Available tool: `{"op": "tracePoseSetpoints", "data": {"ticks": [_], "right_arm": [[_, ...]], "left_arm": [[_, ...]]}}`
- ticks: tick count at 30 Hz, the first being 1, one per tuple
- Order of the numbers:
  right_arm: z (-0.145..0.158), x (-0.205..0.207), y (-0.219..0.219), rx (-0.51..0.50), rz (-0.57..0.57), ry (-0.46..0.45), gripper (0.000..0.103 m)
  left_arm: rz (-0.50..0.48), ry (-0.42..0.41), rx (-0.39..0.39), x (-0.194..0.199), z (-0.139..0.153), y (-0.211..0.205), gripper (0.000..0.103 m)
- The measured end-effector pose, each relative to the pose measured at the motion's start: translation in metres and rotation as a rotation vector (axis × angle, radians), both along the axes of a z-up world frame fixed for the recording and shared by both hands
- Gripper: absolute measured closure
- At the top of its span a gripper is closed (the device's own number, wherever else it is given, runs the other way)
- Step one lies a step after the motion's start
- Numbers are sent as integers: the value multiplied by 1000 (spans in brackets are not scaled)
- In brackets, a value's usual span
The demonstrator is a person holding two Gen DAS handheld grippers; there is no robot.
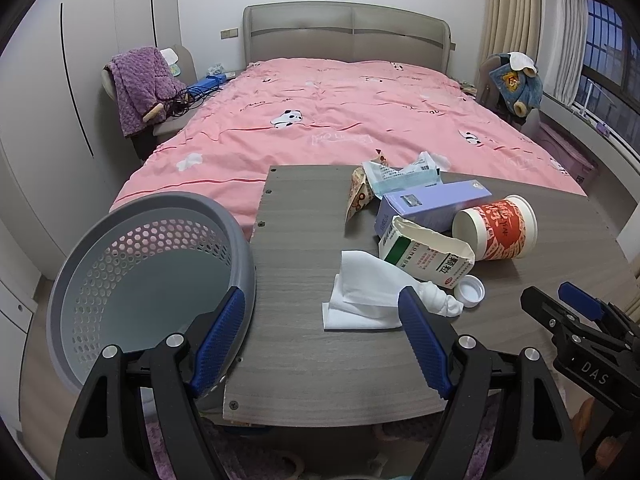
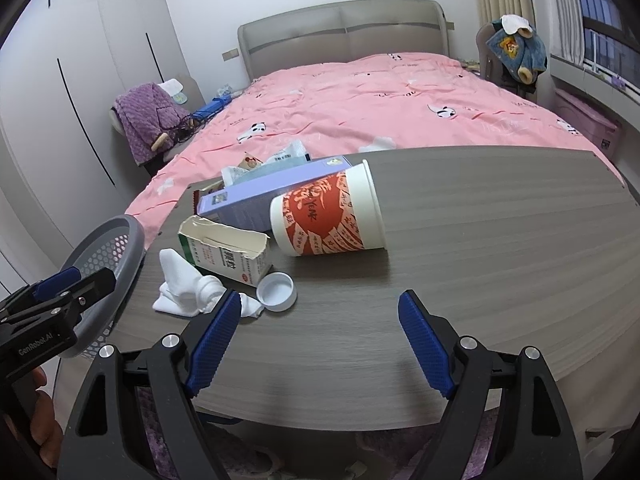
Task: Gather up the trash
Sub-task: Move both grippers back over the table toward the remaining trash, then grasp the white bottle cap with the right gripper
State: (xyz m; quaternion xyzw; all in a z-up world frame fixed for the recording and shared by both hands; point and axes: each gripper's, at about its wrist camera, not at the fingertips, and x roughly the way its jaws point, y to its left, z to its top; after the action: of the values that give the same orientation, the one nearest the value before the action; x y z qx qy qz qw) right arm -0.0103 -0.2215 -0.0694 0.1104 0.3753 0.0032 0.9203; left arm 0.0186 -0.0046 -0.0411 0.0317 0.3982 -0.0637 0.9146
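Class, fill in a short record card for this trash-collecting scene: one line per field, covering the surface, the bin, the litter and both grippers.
surface: grey wooden table at the foot of a pink bed
bin: grey perforated basket, off the table's left edge, nothing visible inside
litter: paper cup on its side; torn carton; purple box; white tissue; white cap; wrappers
left gripper: open, holds nothing
right gripper: open, holds nothing

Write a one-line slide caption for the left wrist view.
Open left gripper hovers over wooden table between empty grey basket and trash pile: tissue, torn carton, tipped paper cup.
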Motion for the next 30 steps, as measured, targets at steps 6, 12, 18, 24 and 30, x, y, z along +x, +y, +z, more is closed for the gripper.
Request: {"op": "tracePoseSetpoints", "data": {"ticks": [6, 12, 18, 24, 30], "right_arm": [[-11, 8, 0, -4, -2, 25, 17], [-19, 18, 7, -18, 13, 51, 16], [-26, 30, 15, -48, 17, 71, 16], [-32, 42, 25, -101, 18, 88, 19], [-38, 48, 30, -134, 18, 105, 26]], "left_arm": [[7, 9, 14, 5, -7, -2, 27], [9, 25, 18, 9, -15, -2, 27], [18, 32, 9, 13, -19, 3, 27], [32, 35, 1, 17, -21, 9, 27], [33, 37, -2, 17, -23, 10, 27]]}}
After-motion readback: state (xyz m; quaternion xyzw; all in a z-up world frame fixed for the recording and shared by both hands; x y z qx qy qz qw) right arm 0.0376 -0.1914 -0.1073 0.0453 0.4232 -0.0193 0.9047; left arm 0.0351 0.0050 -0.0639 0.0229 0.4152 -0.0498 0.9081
